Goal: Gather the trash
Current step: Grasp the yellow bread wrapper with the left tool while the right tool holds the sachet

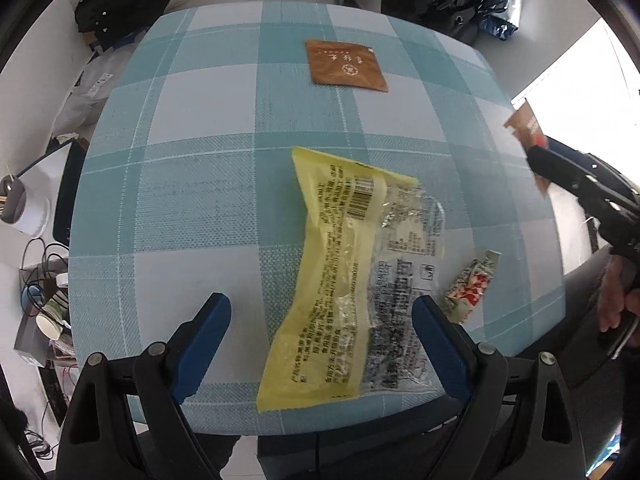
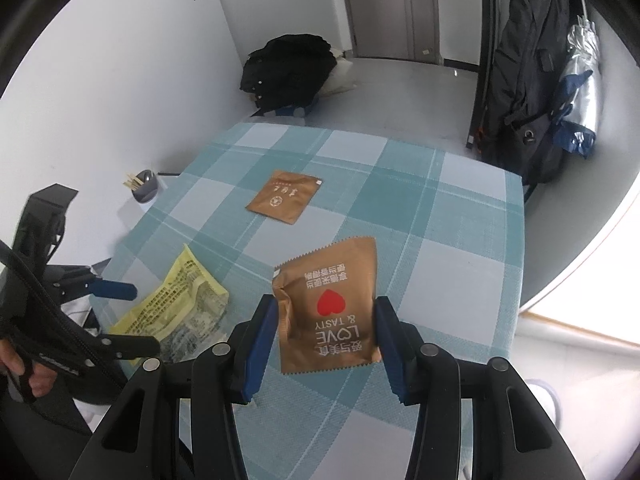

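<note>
Lying flat on the checked teal-and-pale woven tablecloth [image 1: 192,184] is a crinkled yellow plastic wrapper [image 1: 340,280], long and rectangular, part opaque yellow with black print and a barcode, part clear film. The left gripper [image 1: 322,344] hangs above its near end, pointing steeply down, blue ribbed pads spread wide to either side of the wrapper and clear of it. Just beside the wrapper's clear edge lies a small red-and-white sachet [image 1: 472,286], narrow and creased. Farther across the cloth rests a flat square brown packet [image 1: 346,66] with pale printed characters, well apart from the others.

The right gripper [image 2: 326,330] holds a tan foil pouch [image 2: 328,308] above the table, its blue pads pressed against the pouch's two side edges. The pouch is matte, with serrated end seams, a red heart and white lettering; one upper corner is dented. Black bags [image 2: 290,70] sit on the floor beyond the table.
</note>
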Tool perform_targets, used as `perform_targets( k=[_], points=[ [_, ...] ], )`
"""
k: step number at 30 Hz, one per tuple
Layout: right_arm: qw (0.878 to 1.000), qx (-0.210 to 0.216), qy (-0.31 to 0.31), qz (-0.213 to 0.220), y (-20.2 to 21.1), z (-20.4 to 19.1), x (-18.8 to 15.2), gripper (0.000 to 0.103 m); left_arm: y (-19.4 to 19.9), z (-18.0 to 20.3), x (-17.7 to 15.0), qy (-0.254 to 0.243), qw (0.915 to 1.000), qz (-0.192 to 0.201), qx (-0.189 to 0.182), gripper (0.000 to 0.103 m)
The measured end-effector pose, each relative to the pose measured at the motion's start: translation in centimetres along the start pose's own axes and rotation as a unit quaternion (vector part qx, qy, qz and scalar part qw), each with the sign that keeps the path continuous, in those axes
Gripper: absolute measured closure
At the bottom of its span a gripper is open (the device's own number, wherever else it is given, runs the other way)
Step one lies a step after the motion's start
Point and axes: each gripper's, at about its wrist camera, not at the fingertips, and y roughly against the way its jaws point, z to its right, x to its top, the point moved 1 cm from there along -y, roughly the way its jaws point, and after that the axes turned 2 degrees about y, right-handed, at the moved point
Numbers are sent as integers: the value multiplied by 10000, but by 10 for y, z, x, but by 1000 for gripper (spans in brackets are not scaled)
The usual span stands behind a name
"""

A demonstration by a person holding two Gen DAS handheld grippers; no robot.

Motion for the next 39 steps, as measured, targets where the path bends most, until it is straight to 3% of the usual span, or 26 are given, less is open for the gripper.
perform_targets(
  k=[6,11,16,18,19,23,30,39],
  points=[
    [10000,7,-41,24,1,2,0,55,-2,8,-3,-290,9989,134,343,19],
    [9999,11,-77,64,3,3,1,55,-2,15,-5,-464,9968,303,583,34],
    [9999,12,-83,75,4,3,0,55,0,27,-3,-789,9946,381,555,73],
    [9999,10,-79,67,4,2,0,55,2,28,-3,-839,9941,396,557,80],
    [10000,8,-73,60,4,2,0,55,3,29,-3,-827,9943,410,533,89],
    [10000,6,-76,57,4,2,0,55,6,24,-3,-687,9960,393,413,94],
    [9999,-18,-99,27,3,2,0,55,8,16,-1,-559,9953,391,689,96],
    [9999,22,-114,62,3,-2,0,55,16,3,4,-308,9966,542,546,100]
  ],
)
